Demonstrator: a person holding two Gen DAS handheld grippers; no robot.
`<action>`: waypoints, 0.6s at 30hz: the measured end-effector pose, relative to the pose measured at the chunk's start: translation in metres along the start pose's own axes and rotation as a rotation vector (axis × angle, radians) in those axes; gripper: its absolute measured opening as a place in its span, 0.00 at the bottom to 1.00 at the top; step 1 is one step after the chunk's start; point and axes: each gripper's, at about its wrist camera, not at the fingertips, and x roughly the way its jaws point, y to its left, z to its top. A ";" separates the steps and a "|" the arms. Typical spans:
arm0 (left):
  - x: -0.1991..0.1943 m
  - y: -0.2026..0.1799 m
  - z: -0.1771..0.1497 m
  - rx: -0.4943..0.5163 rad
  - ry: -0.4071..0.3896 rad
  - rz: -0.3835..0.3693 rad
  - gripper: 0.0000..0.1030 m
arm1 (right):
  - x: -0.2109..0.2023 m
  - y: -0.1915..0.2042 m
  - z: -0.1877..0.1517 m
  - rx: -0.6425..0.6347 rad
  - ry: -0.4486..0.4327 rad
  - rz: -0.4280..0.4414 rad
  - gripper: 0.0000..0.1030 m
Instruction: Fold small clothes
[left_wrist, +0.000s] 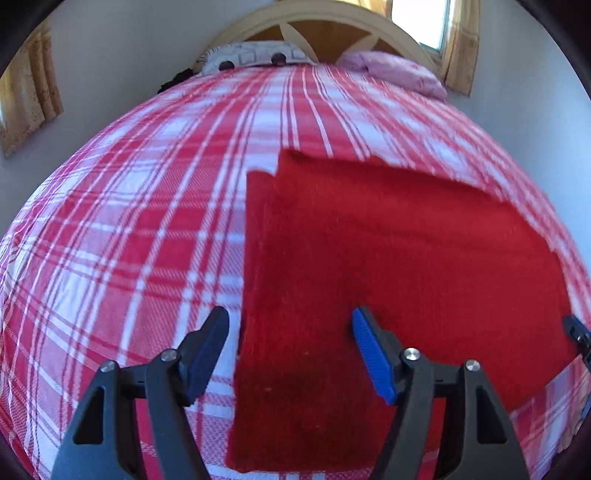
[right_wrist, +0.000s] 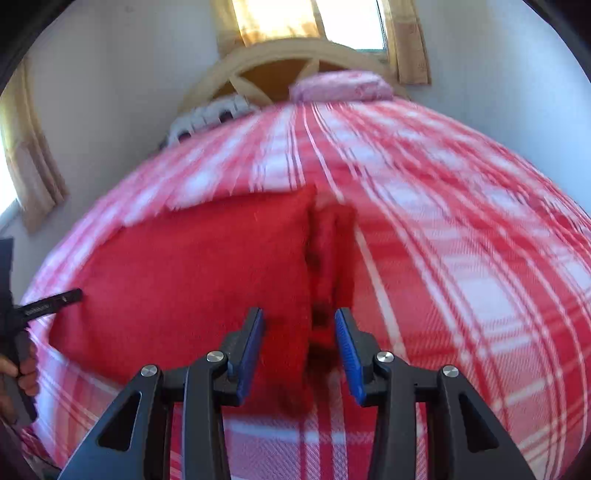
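Note:
A red cloth (left_wrist: 388, 266) lies folded in layers on the red-and-white plaid bed (left_wrist: 129, 229). My left gripper (left_wrist: 290, 325) is open and hovers over the cloth's left edge, one finger either side of it. In the right wrist view the cloth (right_wrist: 192, 273) has a rumpled fold (right_wrist: 332, 258) along its right edge. My right gripper (right_wrist: 299, 325) is open, its jaws either side of that fold near the front edge. The left gripper's tip (right_wrist: 55, 301) shows at the cloth's left side.
A patterned pillow (left_wrist: 255, 55) and a pink pillow (left_wrist: 399, 70) lie against the wooden headboard (left_wrist: 321, 22). Curtained windows sit behind the headboard (right_wrist: 314, 22) and on the left wall (left_wrist: 26, 92). The plaid cover spreads wide to the cloth's left.

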 end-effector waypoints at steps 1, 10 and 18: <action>-0.002 0.000 -0.002 -0.006 -0.024 0.015 0.81 | -0.001 -0.003 -0.003 0.019 0.002 0.003 0.46; -0.048 0.040 -0.017 -0.115 -0.082 0.032 0.92 | -0.053 0.006 -0.008 0.030 -0.096 0.002 0.47; -0.022 0.041 -0.037 -0.304 -0.021 -0.092 0.92 | -0.064 0.063 -0.006 -0.044 -0.102 0.130 0.47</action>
